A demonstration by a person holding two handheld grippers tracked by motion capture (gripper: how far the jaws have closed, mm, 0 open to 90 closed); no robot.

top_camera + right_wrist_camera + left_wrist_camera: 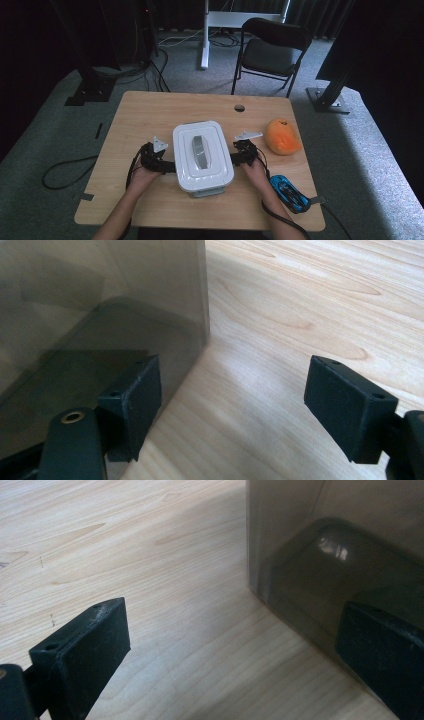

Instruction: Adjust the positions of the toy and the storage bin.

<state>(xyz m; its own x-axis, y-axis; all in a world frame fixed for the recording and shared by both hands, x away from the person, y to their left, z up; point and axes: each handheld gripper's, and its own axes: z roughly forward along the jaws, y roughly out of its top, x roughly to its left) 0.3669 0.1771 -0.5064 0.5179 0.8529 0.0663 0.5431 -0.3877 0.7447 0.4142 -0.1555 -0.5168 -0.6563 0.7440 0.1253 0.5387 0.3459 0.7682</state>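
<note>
Fingers of both grippers stand wide apart, holding nothing: left gripper [159, 159] and right gripper [244, 152] flank the white lidded box [202, 156] at frame centre, on the wooden table [150, 112].

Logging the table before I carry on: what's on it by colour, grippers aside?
White: 1, the lidded container
Orange: 1, the soft round item
Blue: 1, the toy car
Total: 3
</note>
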